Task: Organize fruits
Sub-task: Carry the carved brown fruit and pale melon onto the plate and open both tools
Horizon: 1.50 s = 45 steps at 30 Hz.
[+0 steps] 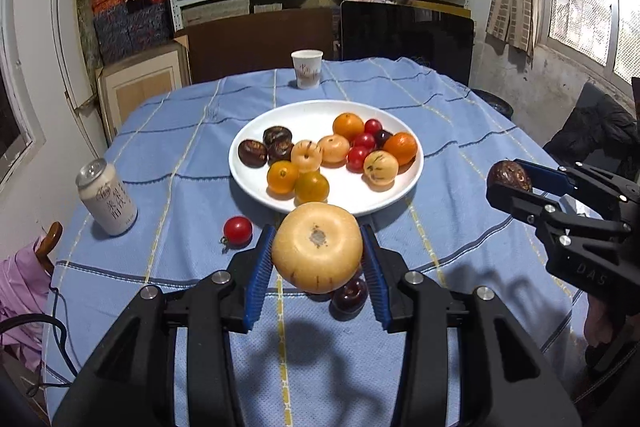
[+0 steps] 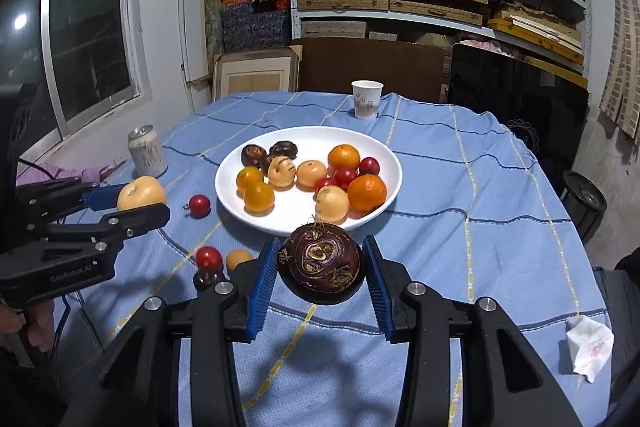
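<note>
My left gripper [image 1: 318,257] is shut on a pale yellow round fruit [image 1: 317,247], held above the blue cloth just before the white plate [image 1: 308,117]. My right gripper [image 2: 322,267] is shut on a dark maroon rough-skinned fruit [image 2: 320,263], also in the air near the plate's [image 2: 308,137] front rim. Each view shows the other gripper from the side: the right gripper [image 1: 506,183] with the dark fruit [image 1: 510,175], the left gripper [image 2: 140,205] with the pale fruit [image 2: 141,191]. The plate holds several oranges, cherry tomatoes, pale fruits and dark fruits in groups.
Loose on the cloth lie a cherry tomato [image 2: 199,205], another tomato [image 2: 208,256] over a dark fruit [image 2: 206,279], and a small orange fruit [image 2: 238,259]. A drinks can [image 1: 106,197] stands left, a paper cup [image 1: 307,69] behind the plate, a crumpled tissue [image 2: 590,349] front right.
</note>
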Tool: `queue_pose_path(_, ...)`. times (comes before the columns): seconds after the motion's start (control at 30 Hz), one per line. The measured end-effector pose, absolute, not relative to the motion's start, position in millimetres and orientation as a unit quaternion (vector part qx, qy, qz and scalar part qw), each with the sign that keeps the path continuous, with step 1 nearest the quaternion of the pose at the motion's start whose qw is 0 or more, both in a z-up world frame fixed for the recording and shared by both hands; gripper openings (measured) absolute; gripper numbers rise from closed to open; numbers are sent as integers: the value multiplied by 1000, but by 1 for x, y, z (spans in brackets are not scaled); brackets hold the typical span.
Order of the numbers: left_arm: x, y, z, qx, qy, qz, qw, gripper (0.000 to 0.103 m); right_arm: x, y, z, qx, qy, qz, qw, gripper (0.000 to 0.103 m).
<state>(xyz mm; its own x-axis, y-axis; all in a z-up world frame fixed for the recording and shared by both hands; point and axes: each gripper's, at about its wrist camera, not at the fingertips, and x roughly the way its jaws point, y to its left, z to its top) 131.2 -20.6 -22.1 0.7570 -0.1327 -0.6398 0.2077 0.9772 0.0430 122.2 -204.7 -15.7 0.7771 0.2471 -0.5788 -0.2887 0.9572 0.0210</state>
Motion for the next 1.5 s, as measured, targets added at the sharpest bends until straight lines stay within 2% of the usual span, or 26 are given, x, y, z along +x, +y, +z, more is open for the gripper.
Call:
queue_pose_path(0.47,146,-21,-11,51,327,-84,940,41,129,-200,1,-42,290,147,945,43)
queue_pose_path(0.73,222,-24,-11,51,339,-78,936,42,208,-204,-7,-41,331,128,934,43)
queue_pose_path(1.03,306,-24,-37,40,378,-65,923,42,291,-182,-19,-50,352,149,923,43)
queue_pose_path(1.17,323,-20,-49,31,388,-51,920,62,312,-170,-34,-54,362,161,916,46)
queue_pose_path(1.27,318,-11,-46,19,380,-51,923,65,313,-172,-37,-48,362,159,917,49)
queue_pose_path(1.37,302,1,-38,7,369,-47,928,73,299,-178,-33,-49,350,160,922,56)
queue_pose_path(1.47,273,16,-28,-4,358,-53,932,75,274,-182,-26,-52,345,167,922,58)
queue_pose_path(1.5,264,20,-27,-2,355,-51,934,79,263,-182,-24,-55,345,170,922,58)
